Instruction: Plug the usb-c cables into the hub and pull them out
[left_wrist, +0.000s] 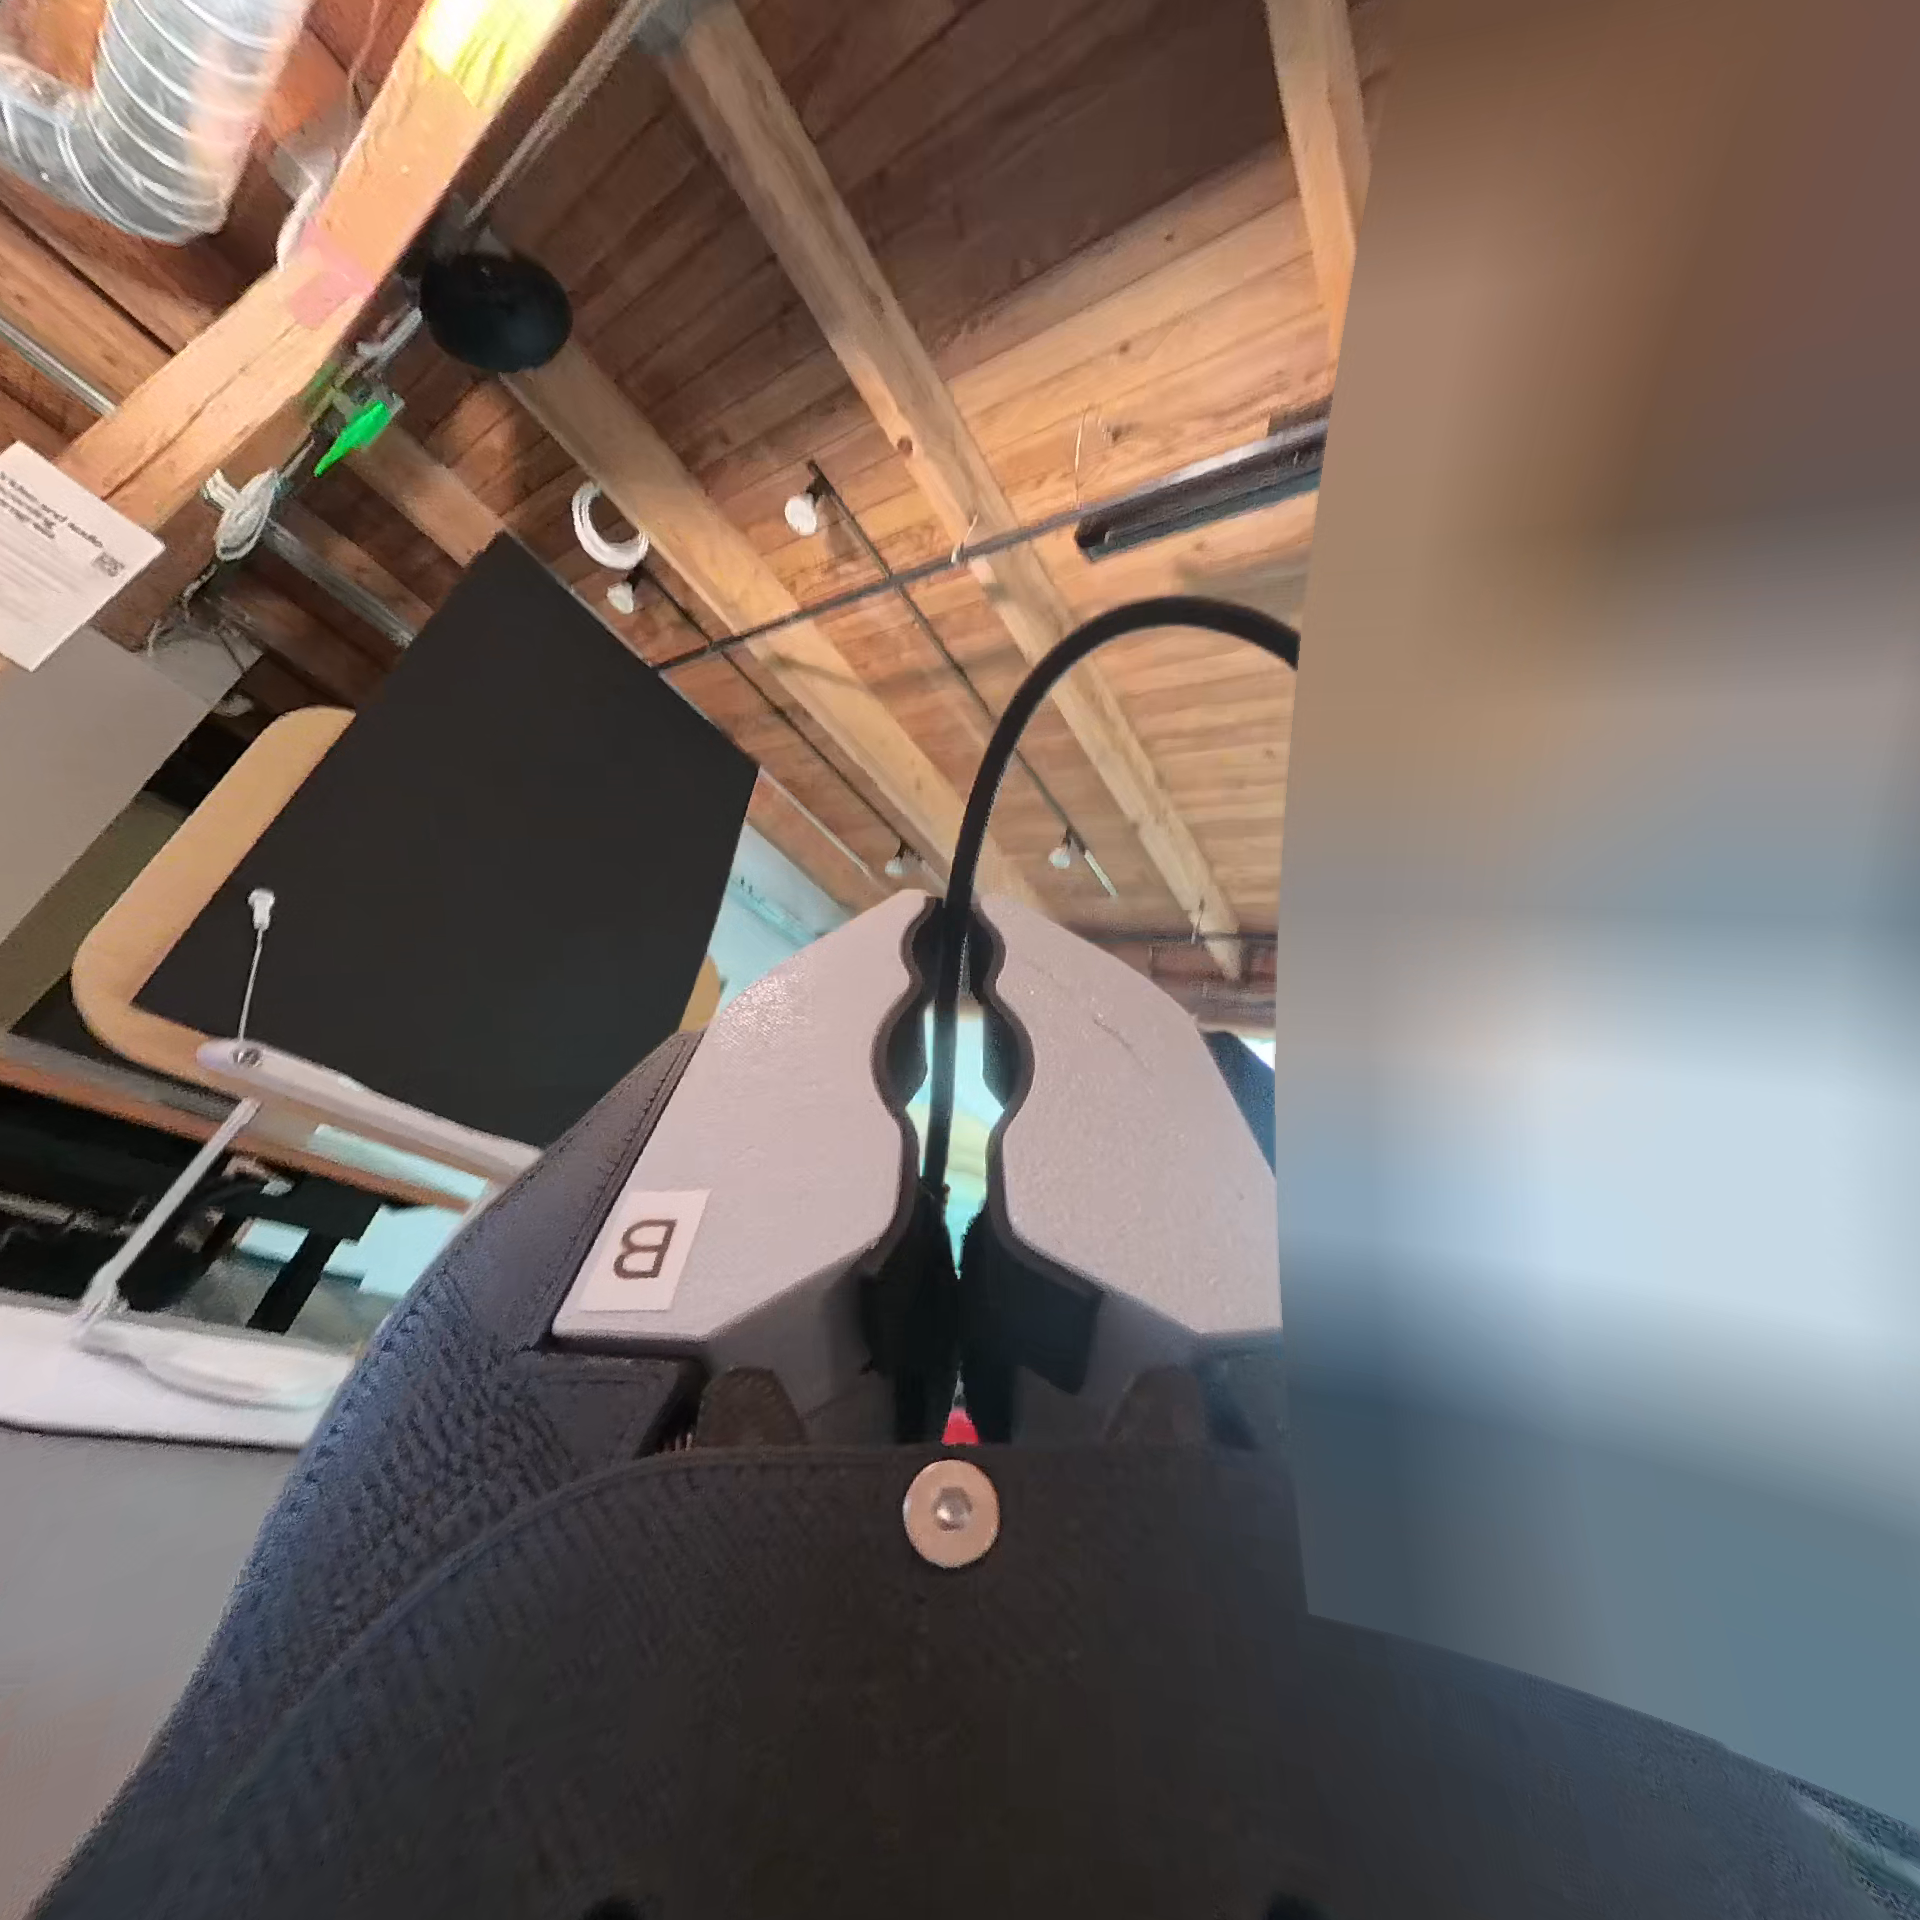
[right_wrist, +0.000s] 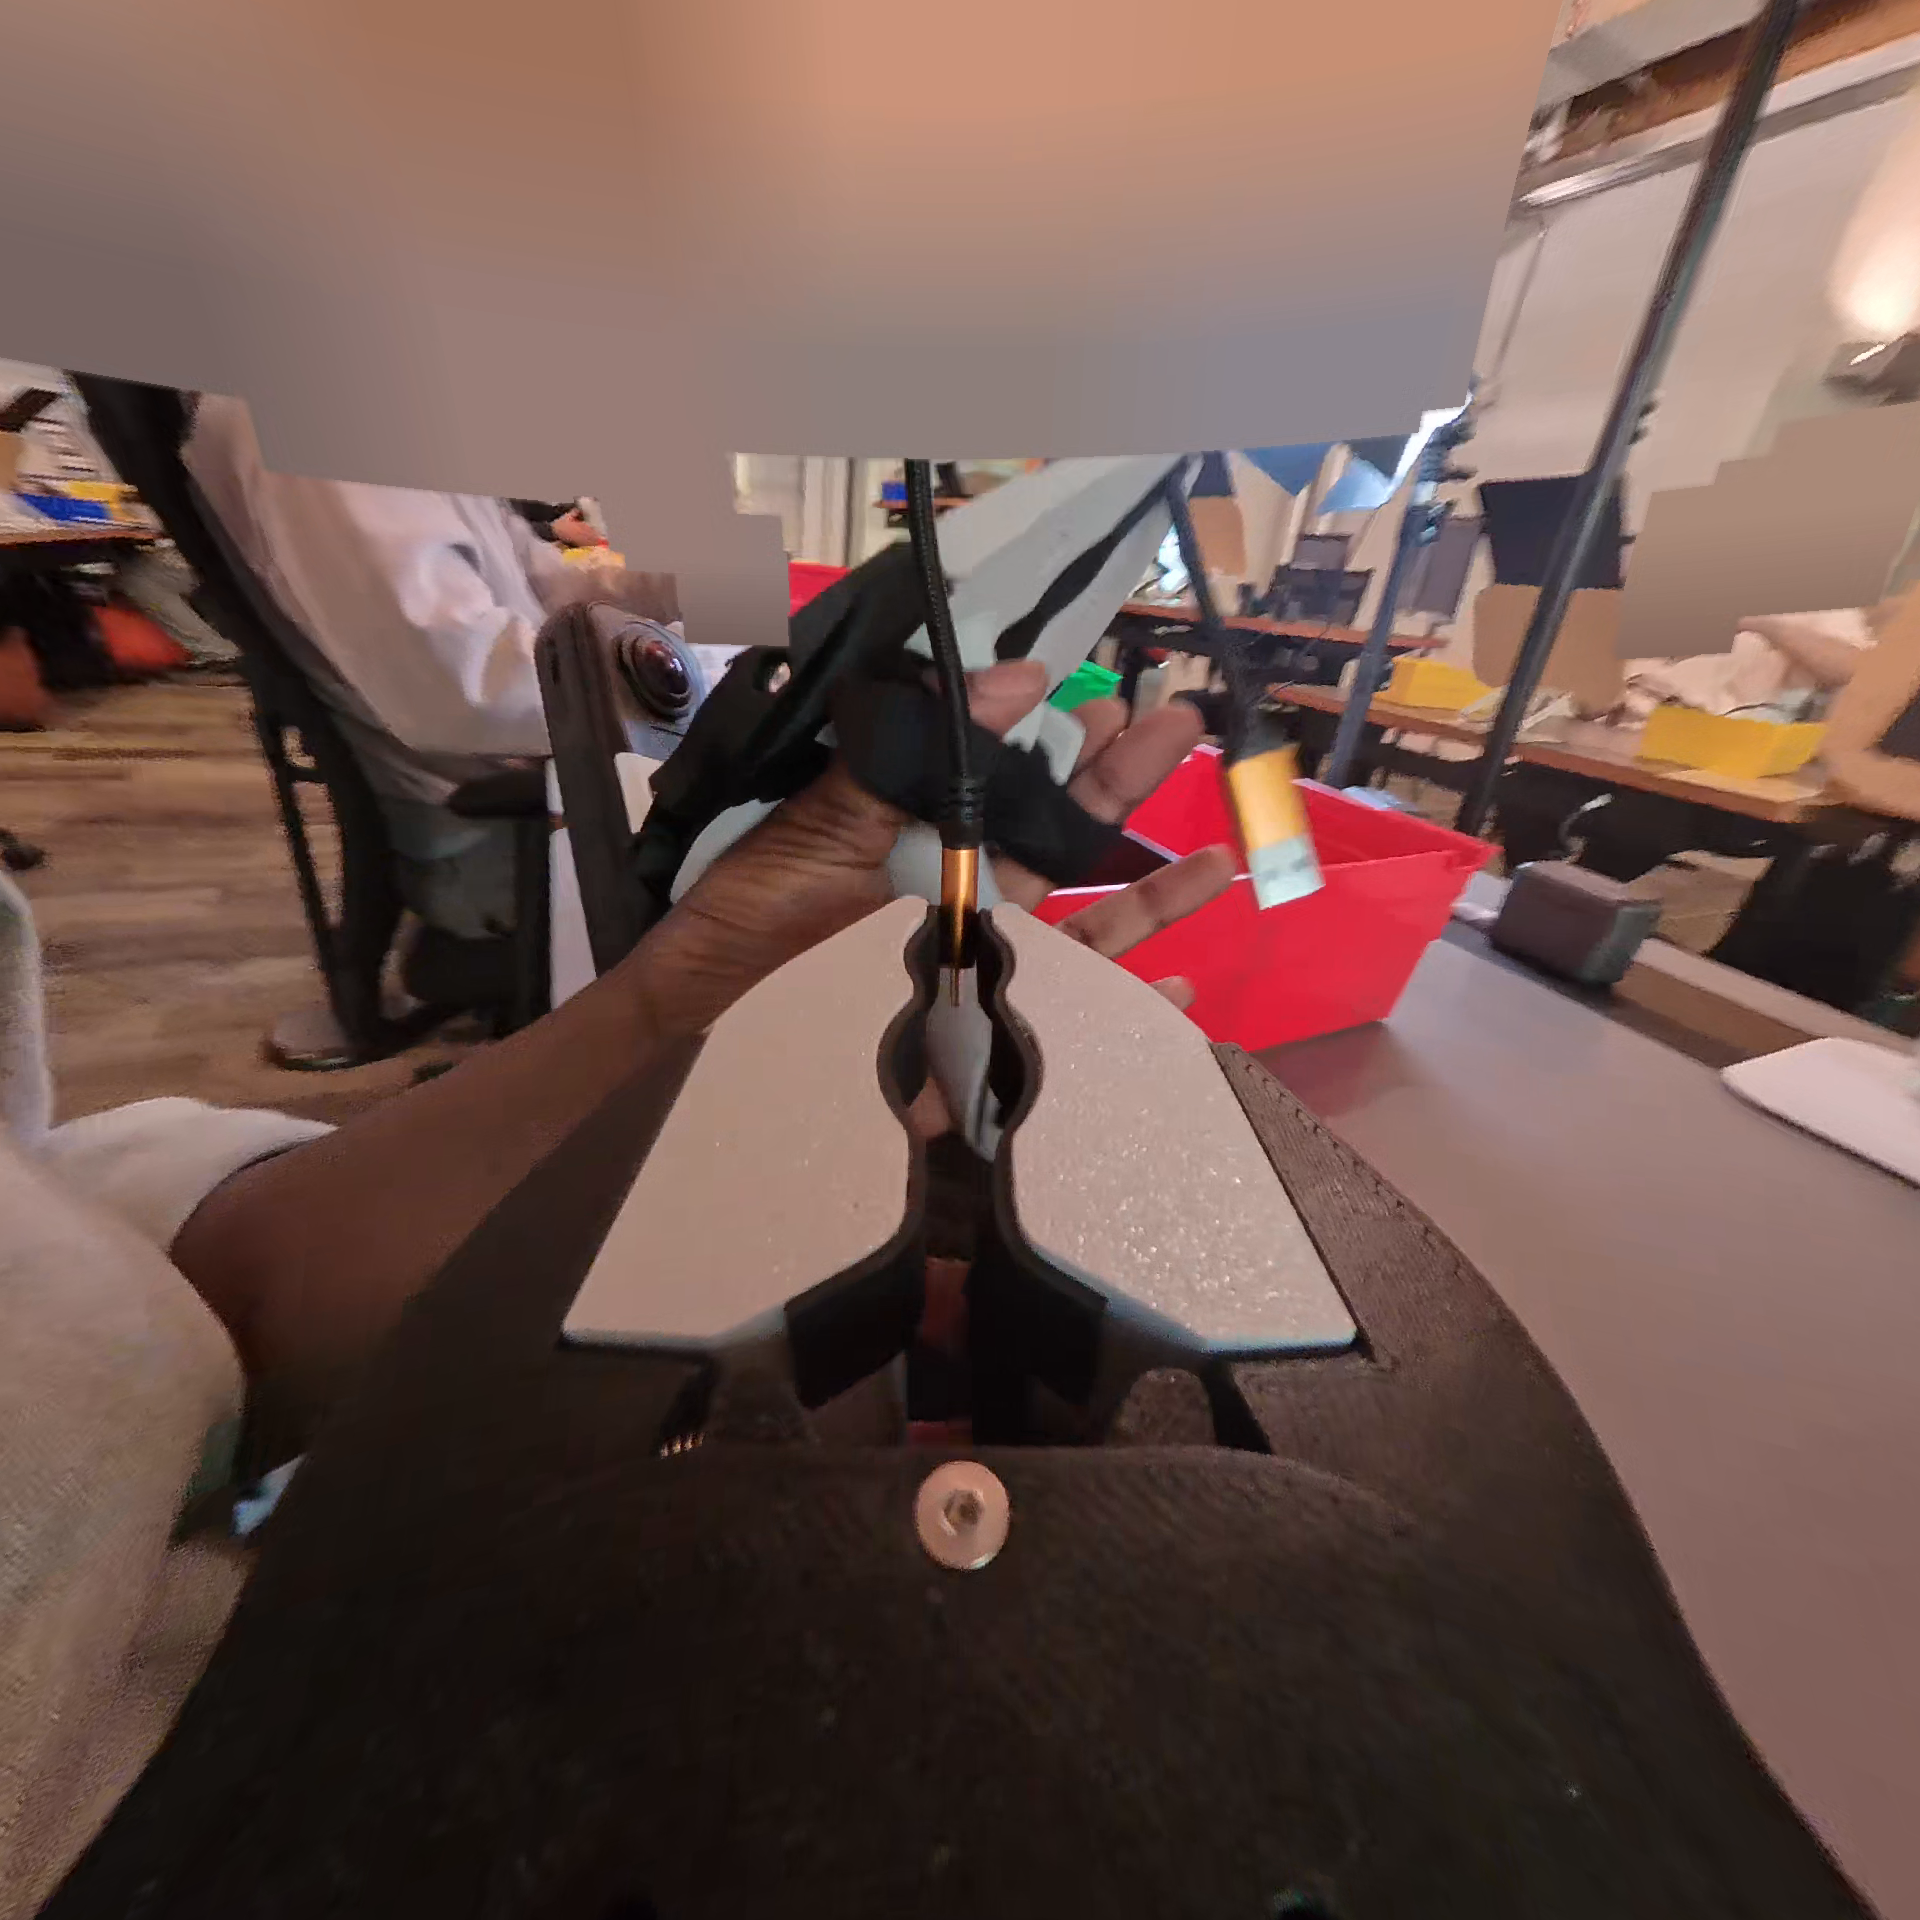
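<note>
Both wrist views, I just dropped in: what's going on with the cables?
The left tool is shut on a thin black cable, tilted up toward the wooden ceiling. The right tool pinches the gold connector of a braided black cable at its fingertips. A second gold plug dangles free above the red bin. A hand holds the other tool beyond. No hub shows, so nothing is plugged in.
</note>
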